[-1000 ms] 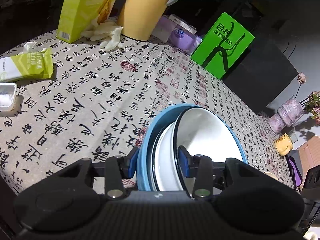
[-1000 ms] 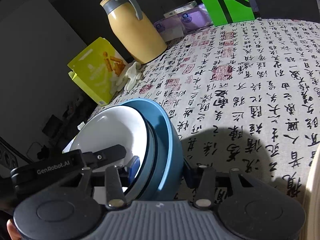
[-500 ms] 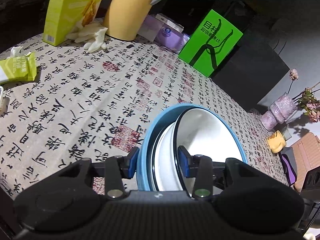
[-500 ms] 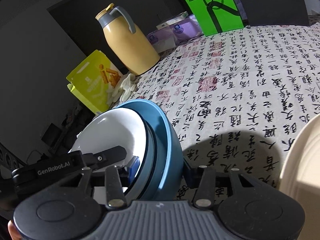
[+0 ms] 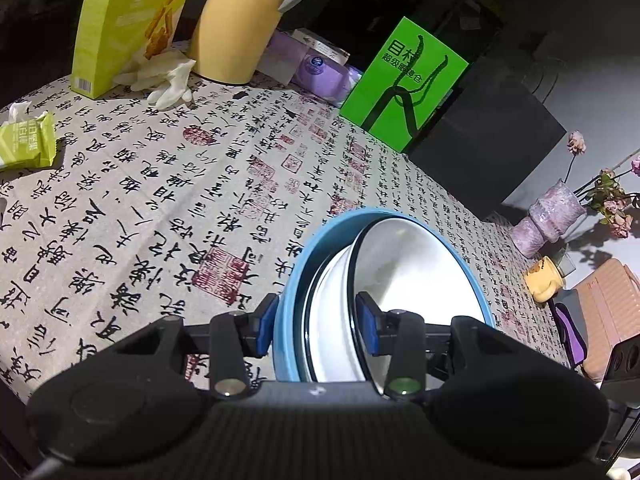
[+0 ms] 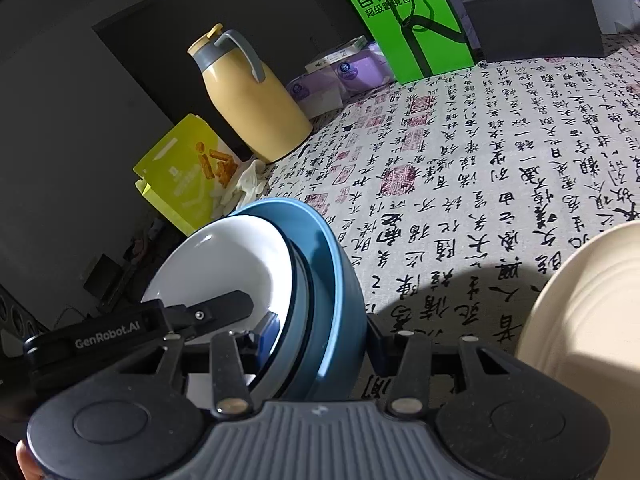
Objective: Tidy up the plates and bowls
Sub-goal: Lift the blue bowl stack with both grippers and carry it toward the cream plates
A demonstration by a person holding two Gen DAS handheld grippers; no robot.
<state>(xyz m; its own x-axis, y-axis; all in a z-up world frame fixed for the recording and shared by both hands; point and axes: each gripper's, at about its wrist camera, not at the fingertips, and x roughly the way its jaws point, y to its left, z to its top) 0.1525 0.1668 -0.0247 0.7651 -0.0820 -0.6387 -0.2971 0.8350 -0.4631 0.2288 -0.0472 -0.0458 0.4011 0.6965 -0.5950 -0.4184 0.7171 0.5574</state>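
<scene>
A stack of nested bowls, a blue outer bowl [image 5: 298,280] with white bowls [image 5: 408,272] inside, is held in the air above the table by both grippers. My left gripper [image 5: 316,326] is shut on the stack's rim, its blue pads on either side. My right gripper [image 6: 316,344] is shut on the opposite rim of the same stack [image 6: 332,264]; the white bowl [image 6: 224,256] faces left there. The left gripper's finger [image 6: 208,312] shows inside the bowl. A cream plate [image 6: 584,296] lies on the table at the right edge.
On the calligraphy tablecloth [image 5: 160,200] stand a yellow thermos [image 5: 240,20], a yellow-green snack box [image 5: 128,20], white gloves [image 5: 168,76], purple tissue packs [image 5: 320,68], a green bag [image 5: 404,80], a black box [image 5: 488,140] and a tissue pack [image 5: 24,144]. A vase [image 5: 548,216] stands beyond.
Both grippers have carried the bowl stack to the right across the table. The cream plate has come into the right wrist view and grown larger.
</scene>
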